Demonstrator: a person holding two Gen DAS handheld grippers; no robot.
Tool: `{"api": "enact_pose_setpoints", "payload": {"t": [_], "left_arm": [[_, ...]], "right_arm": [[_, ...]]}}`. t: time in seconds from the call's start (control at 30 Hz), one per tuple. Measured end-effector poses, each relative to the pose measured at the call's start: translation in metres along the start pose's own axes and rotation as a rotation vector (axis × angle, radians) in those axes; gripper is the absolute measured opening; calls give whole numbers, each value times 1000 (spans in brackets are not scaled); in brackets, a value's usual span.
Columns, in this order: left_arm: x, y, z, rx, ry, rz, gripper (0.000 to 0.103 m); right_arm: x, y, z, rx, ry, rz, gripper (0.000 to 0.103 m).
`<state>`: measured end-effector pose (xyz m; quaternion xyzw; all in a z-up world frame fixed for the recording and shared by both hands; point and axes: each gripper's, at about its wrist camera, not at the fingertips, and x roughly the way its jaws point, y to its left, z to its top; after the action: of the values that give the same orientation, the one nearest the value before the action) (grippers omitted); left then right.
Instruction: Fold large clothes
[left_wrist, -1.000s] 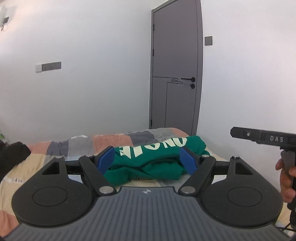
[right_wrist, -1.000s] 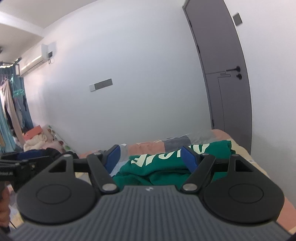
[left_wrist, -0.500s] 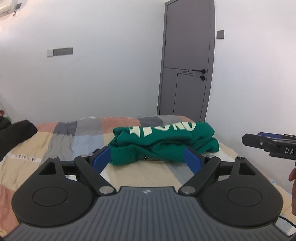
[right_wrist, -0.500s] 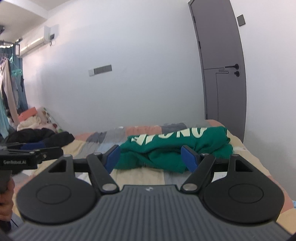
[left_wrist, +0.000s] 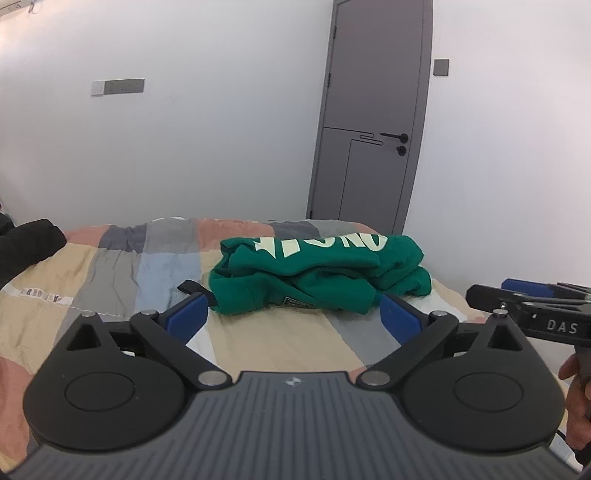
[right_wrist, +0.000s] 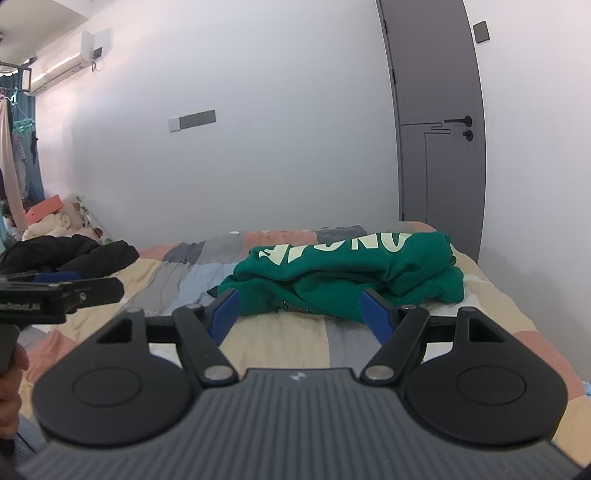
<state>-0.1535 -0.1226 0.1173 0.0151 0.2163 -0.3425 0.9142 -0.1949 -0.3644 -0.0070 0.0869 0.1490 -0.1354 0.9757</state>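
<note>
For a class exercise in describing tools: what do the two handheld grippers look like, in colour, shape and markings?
Each gripper, left and right, has a ribbed dark grey body, two round black discs, black link arms with silver pins, and blue fingers. From the side, one reads "DAS" in white.

Your green sweatshirt (left_wrist: 317, 273) (right_wrist: 347, 277) lies bunched in a loose heap on the patchwork bedspread (left_wrist: 122, 273), pale lettering on top, upside down to you.

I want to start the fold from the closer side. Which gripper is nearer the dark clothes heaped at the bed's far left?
Left. The left gripper is on the side of the dark clothes; the right gripper sits beyond it, toward the door side, facing the green sweatshirt.
</note>
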Motion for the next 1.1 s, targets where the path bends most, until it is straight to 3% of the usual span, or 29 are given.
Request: {"api": "enact_pose_setpoints", "payload": {"t": [0.97, 1.1], "left_arm": [[4, 1, -1, -6, 23, 81, 103], [3, 4, -1, -11, 33, 97, 103]], "right_arm": [[-3, 1, -7, 4, 51, -24, 75], [-2, 1, -7, 4, 48, -31, 84]]}}
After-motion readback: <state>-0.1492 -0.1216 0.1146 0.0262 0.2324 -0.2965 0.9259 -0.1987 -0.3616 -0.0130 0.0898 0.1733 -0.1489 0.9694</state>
